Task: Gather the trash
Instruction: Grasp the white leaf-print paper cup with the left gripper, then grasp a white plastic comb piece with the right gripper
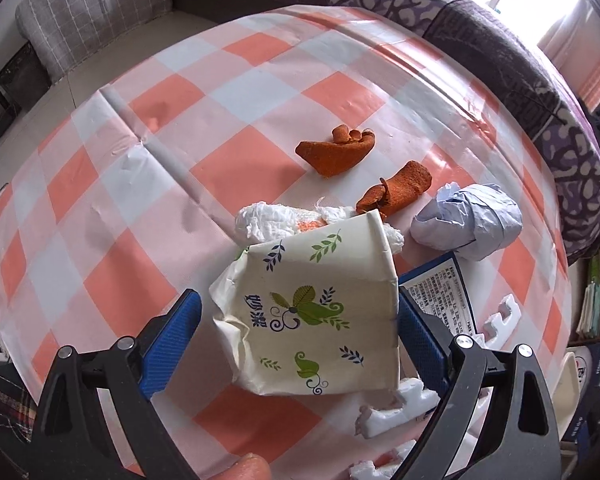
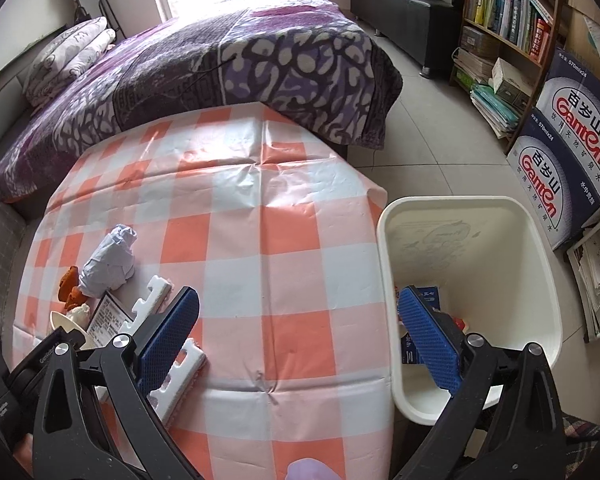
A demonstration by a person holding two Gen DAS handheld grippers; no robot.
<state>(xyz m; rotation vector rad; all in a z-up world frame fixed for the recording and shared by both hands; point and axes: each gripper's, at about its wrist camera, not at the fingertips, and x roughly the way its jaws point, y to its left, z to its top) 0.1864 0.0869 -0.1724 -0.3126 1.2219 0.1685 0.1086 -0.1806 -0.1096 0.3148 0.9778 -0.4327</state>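
Trash on checked counter, bin beside it

Paper cup [image 1: 312,312], crushed and printed with green leaves, sits between the blue textured pads of the left gripper [image 1: 298,334]; its jaws stand wide, the right pad touching the cup, the left pad apart; beyond lie two curled orange peels [image 1: 336,152], one wad of white tissue [image 1: 276,220] and one crumpled paper ball [image 1: 470,220] on the glossy orange-and-white counter [image 1: 140,184]; jagged white foam pieces [image 1: 396,408] lie near; right gripper [image 2: 298,338] hangs wide open and empty; smooth white plastic bin [image 2: 540,280] stands just beside the counter edge.
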